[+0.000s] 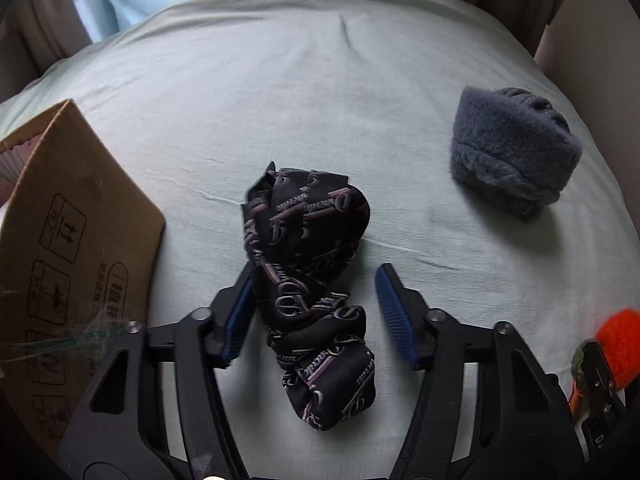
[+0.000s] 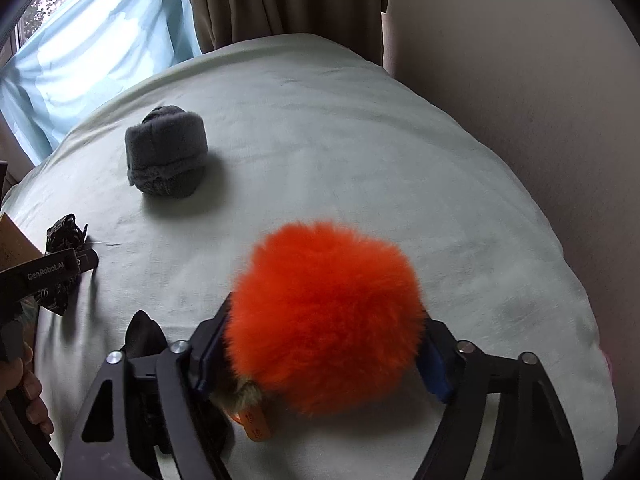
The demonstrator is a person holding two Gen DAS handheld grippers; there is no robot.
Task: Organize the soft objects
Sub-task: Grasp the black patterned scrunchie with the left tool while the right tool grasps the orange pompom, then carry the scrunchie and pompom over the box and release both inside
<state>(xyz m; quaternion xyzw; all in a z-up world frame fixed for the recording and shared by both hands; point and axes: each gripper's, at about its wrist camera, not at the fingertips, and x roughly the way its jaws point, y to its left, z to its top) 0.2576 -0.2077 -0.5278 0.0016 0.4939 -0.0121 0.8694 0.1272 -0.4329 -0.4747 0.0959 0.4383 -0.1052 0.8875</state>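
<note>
A dark patterned cloth bundle [image 1: 310, 280] lies on the pale green bed sheet [image 1: 280, 100] between the fingers of my left gripper [image 1: 316, 300], which is open; the left pad touches the cloth, the right pad stands apart. My right gripper [image 2: 324, 344] is shut on a fluffy orange pom-pom [image 2: 324, 320] with an orange tag beneath. The pom-pom also shows at the right edge of the left wrist view [image 1: 618, 344]. A grey fuzzy hat [image 1: 516, 148] sits further back on the bed, and it also shows in the right wrist view [image 2: 168, 156].
A cardboard box [image 1: 72, 248] stands at the left of the bed, its flap up. Brown curtains [image 2: 280, 0] and a blue-lit window [image 2: 92, 36] are behind the bed. A wall [image 2: 520, 80] borders the right side.
</note>
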